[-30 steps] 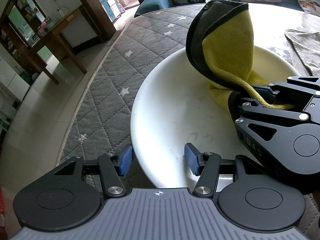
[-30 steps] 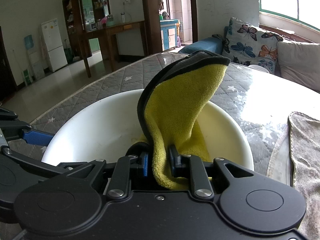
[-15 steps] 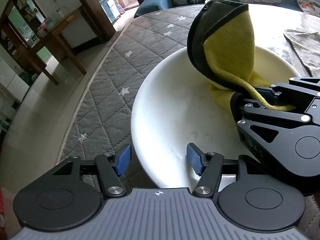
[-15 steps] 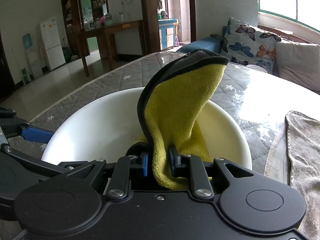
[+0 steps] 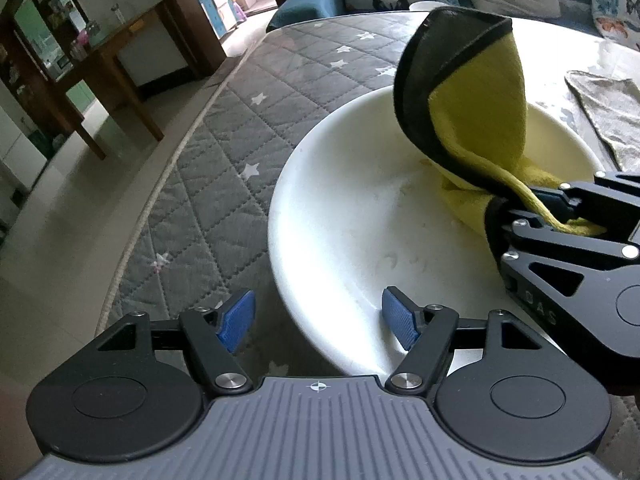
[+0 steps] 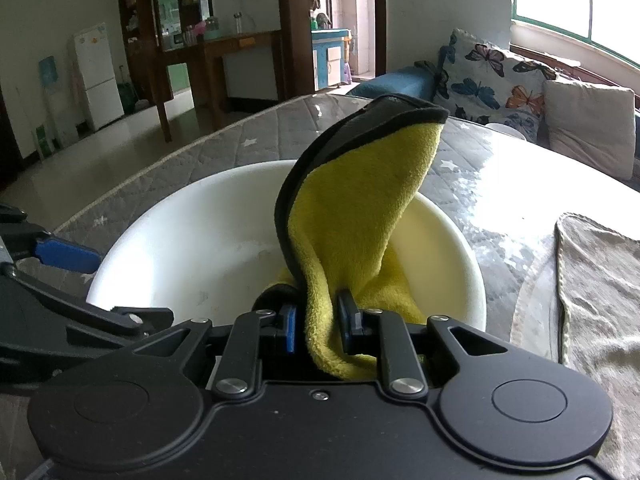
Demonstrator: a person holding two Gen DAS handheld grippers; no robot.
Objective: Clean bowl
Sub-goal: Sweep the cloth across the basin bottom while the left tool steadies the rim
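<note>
Quilted grey table cover (image 5: pixel 224 168) with white stars spreads under everything, and the white bowl (image 5: pixel 360 216) sits on it as your landmark. Your bowl lies open side up, with faint smears on its inner floor and near wall.

Right of the bowl, well apart from its rim, a grey towel (image 6: pixel 600 292) lies flat on the cover. Beyond the bowl's far rim you can see butterfly-print cushions (image 6: pixel 492 76) past the table edge.

Inside the bowl, toward its right side, the yellow cloth (image 6: pixel 360 216) with a dark border stands up in a curl, its lower end touching the bowl's floor and its top rising above the rim.

Your right gripper (image 6: pixel 318 330) reaches in over the bowl's near-right rim, and its tongs are clamped tight on the cloth's lower fold, which spills out behind the pads.

Your left gripper (image 5: pixel 318 320) sits at the bowl's near-left rim with its tongs spread wide: one blue pad is outside the wall, over the cover, the other is inside the bowl, and neither visibly presses the rim.
</note>
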